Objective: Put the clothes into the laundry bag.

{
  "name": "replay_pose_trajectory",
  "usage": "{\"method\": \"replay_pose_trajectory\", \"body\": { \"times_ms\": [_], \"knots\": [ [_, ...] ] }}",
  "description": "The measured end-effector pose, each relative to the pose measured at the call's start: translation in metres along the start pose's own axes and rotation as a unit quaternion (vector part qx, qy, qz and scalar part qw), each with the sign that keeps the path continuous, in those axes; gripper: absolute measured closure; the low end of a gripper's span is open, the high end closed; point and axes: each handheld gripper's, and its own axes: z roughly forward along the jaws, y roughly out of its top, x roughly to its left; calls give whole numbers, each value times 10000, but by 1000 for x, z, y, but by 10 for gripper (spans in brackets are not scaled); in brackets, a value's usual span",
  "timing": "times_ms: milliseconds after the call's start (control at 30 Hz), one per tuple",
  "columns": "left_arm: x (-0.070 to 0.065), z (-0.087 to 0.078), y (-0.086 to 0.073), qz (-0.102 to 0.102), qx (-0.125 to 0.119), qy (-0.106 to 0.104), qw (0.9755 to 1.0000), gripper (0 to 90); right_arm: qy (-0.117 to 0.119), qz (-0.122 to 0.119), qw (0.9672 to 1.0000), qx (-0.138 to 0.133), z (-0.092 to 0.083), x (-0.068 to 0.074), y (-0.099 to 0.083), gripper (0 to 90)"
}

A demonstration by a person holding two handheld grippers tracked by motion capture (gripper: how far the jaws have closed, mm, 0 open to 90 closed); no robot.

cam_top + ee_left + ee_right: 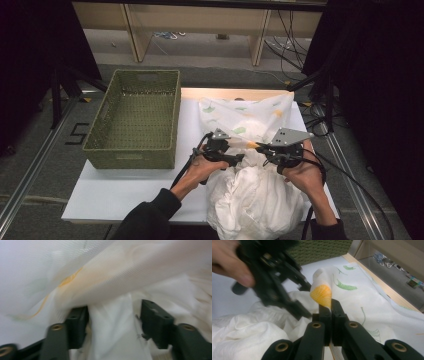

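Note:
A white cloth (250,195) printed with green and orange leaves lies bunched on the right half of the white table (125,190). My right gripper (260,146) is shut on a raised fold of it, and the right gripper view shows an orange patch pinched between the jaws of this gripper (331,307). My left gripper (239,158) faces it from the left, close by. In the left gripper view, the left gripper (115,322) stands open, with a ridge of the cloth (112,337) running up between the two pads. The left gripper (305,300) and its hand also appear blurred in the right gripper view.
A green woven basket (135,117) stands on the left half of the table, open side up, with nothing seen inside. Bare white table lies in front of it. Cables trail from both grippers toward the near edge. Wooden shelving stands beyond the table.

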Motion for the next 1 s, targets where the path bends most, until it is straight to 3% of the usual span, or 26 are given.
{"method": "replay_pose_trajectory", "body": {
  "times_ms": [133, 267, 367, 533, 600, 633, 667, 733, 767, 833, 900, 933, 1000],
  "knots": [
    [-1, -34, -11, 145, 253, -126, 9995, 243, -7, 1, 10000, 3, -1, 1, 1, 900],
    [-2, -50, -28, 0, 460, -418, 9981, 189, -17, 20, 10000, -9, 0, 0, 1, 900],
    [-5, -45, -35, 122, 600, -537, 9967, 174, -5, 15, 10000, 13, 1, 2, 1, 900],
    [-11, -19, -44, 246, 871, -751, 9931, 150, 21, 11, 10000, 17, 1, 2, 1, 900],
    [-16, -3, -47, 89, 951, -736, 9927, 144, 7, -26, 10000, 2, 2, 1, 1, 900],
    [-21, 4, -49, 292, 917, -782, 9923, 198, -1, -36, 10000, 7, 3, 2, 1, 900],
    [-27, 9, -49, 500, 840, -718, 9926, 411, 20, -4, 10000, 35, 3, 3, 1, 900],
    [-33, 11, -45, 620, 873, -573, 9926, 601, 41, 2, 10000, 45, 3, 4, 2, 900],
    [-36, 10, -41, 618, 729, -619, 9935, 678, 43, 1, 10000, 54, 2, 4, 2, 900],
    [-39, 4, -30, 565, 418, -683, 9952, 769, 5, -24, 10000, -21, 0, 4, 3, 900],
    [-38, -2, -16, 608, 216, -655, 9958, 789, 12, -46, 10000, -75, -3, 5, 6, 900],
    [-35, -4, -7, 443, 28, -501, 9978, 794, 18, -80, 9999, -103, -5, 5, 7, 900],
    [-27, -6, 9, 258, -186, -519, 9981, 800, -3, -69, 9998, -184, -11, 7, 11, 900]
  ]
}}
